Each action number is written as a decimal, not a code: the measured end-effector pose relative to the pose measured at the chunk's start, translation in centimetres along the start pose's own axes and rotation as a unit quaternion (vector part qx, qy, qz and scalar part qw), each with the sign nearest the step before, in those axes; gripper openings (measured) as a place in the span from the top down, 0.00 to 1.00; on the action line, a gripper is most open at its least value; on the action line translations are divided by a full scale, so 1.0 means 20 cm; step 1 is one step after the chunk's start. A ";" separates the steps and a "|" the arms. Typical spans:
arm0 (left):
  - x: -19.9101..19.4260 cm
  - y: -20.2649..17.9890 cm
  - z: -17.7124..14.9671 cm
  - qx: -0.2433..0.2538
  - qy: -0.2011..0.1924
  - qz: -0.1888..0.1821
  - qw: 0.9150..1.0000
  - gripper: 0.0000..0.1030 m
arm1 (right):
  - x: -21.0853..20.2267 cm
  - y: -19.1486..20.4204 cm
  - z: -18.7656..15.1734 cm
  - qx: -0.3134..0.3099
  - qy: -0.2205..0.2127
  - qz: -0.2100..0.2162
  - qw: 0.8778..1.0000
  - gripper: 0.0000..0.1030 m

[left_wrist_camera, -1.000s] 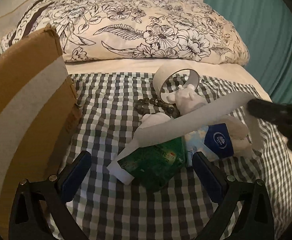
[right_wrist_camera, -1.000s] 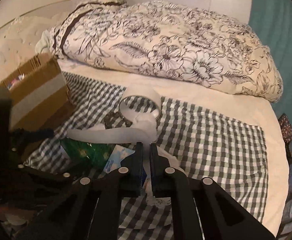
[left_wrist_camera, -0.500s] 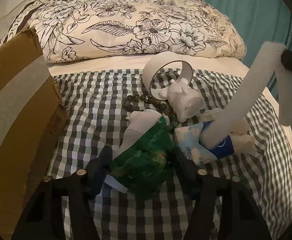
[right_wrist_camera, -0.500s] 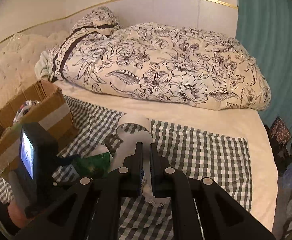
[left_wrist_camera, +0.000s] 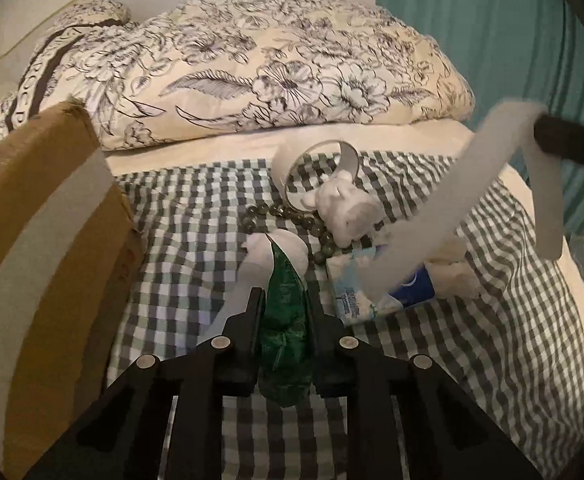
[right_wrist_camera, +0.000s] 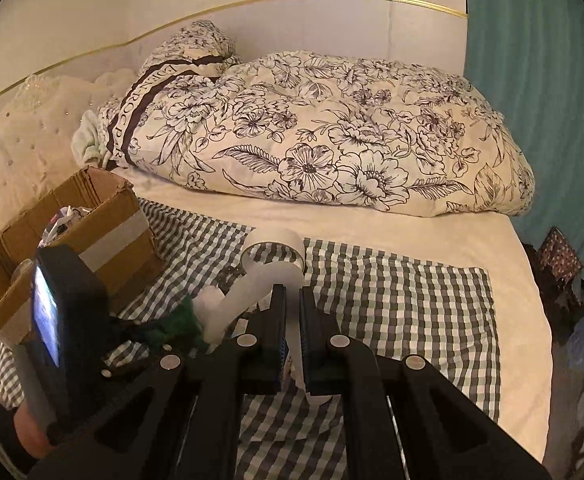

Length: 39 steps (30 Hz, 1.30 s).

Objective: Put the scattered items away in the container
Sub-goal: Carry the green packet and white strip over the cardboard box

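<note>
My left gripper [left_wrist_camera: 284, 300] is shut on a green crinkled packet [left_wrist_camera: 286, 320] over the checked cloth [left_wrist_camera: 180, 248]. My right gripper [right_wrist_camera: 291, 300] is shut on a long white strap [right_wrist_camera: 252, 292] and holds it lifted; the strap [left_wrist_camera: 444, 216] hangs across the pile in the left wrist view. Beneath it lie a white plush toy [left_wrist_camera: 348, 208], dark beads [left_wrist_camera: 288, 216], a blue and white tissue pack [left_wrist_camera: 352, 284] and the strap's loop [left_wrist_camera: 316, 160]. The cardboard box [left_wrist_camera: 40, 248] stands at the left; it also shows in the right wrist view [right_wrist_camera: 108, 236] with items inside.
A floral duvet [right_wrist_camera: 332, 136] lies heaped across the back of the bed. A teal curtain [right_wrist_camera: 540, 60] hangs on the right. The left gripper's handle and screen [right_wrist_camera: 56, 312] stand between the right gripper and the box. Bags [right_wrist_camera: 560, 256] sit beside the bed at right.
My left gripper has closed on the green packet and squeezed it narrow. My right gripper has risen with the white strap, pulling it up and to the right off the pile.
</note>
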State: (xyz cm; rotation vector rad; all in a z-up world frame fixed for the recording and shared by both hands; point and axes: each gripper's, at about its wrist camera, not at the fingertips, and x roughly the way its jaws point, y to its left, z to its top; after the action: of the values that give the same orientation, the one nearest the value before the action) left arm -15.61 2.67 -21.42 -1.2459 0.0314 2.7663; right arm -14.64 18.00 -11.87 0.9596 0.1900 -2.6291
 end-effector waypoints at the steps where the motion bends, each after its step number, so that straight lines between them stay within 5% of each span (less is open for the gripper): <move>1: -0.02 0.00 0.00 0.000 -0.003 0.004 1.000 0.82 | -0.01 0.00 -0.01 0.001 0.001 -0.002 1.000 0.94; 24: -0.63 -0.01 0.07 -0.003 -0.082 0.057 0.995 0.81 | -0.33 0.01 -0.05 0.043 -0.022 0.008 0.999 0.94; 39: -1.14 0.13 0.10 -0.035 -0.144 0.071 0.986 0.81 | -0.64 0.23 0.04 0.020 -0.067 0.021 0.997 0.94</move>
State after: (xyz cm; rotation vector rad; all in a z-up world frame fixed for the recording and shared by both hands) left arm -2.46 -1.88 -3.06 -0.8766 0.0000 3.0671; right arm -4.36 16.92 -3.11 0.7873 0.0827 -2.6554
